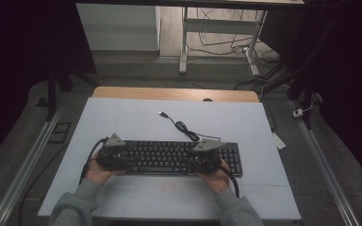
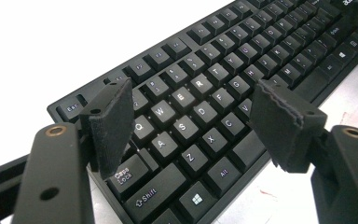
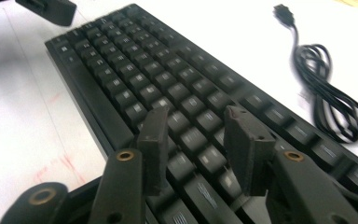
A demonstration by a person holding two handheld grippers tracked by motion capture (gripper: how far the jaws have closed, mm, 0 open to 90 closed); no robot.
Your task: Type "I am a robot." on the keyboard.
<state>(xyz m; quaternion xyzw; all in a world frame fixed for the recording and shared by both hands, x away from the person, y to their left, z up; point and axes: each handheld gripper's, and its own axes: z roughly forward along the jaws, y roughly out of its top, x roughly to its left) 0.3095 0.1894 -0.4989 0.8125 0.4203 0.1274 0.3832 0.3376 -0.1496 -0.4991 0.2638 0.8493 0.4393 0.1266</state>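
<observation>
With both the left gripper (image 2: 193, 116) and right gripper (image 3: 193, 149) held apart over the flat black plastic keyboard (image 1: 169, 157) and clamped on nothing, keys could be struck or the coiled black cable (image 3: 326, 88) snagged.

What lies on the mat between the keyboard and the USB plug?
The keyboard's own black cable, bundled in loops, runs up to the USB plug in the high view.

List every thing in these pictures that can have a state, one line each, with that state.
Keyboard: flat on the table, keys up.
Cable: partly coiled beside the keyboard.
USB plug: unplugged, lying on the table.
Left claw: open over the keys.
Right claw: open over the keys.
</observation>
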